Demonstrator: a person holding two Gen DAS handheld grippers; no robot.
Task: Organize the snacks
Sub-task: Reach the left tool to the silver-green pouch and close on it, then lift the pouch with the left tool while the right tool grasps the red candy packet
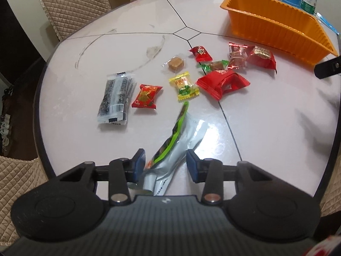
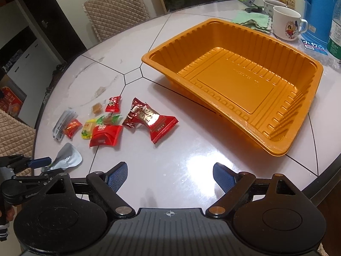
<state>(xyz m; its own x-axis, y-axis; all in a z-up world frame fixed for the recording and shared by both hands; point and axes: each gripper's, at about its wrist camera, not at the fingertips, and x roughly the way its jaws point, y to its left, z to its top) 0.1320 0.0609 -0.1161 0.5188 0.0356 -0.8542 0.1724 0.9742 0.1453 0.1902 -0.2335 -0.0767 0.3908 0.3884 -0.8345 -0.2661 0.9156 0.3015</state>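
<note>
Several wrapped snacks lie loose on the pale round table [image 1: 266, 132]: a black-and-clear packet [image 1: 116, 101], red candies [image 1: 147, 96], a yellow candy [image 1: 185, 85], a large red pack [image 1: 222, 81]. A silver pouch with a green edge [image 1: 174, 147] lies between the open fingers of my left gripper [image 1: 165, 167], which touch neither side visibly. It also shows in the right wrist view [image 2: 67, 156]. An empty orange tray [image 2: 238, 81] stands right of the snacks. My right gripper [image 2: 170, 179] is open and empty, above bare table in front of the tray.
Two mugs [image 2: 286, 22], a green cloth [image 2: 252, 20], a blue container [image 2: 317, 6] and a water bottle [image 2: 335, 36] stand behind the tray. Quilted chairs [image 2: 116, 6] ring the table. The table edge curves close on the left.
</note>
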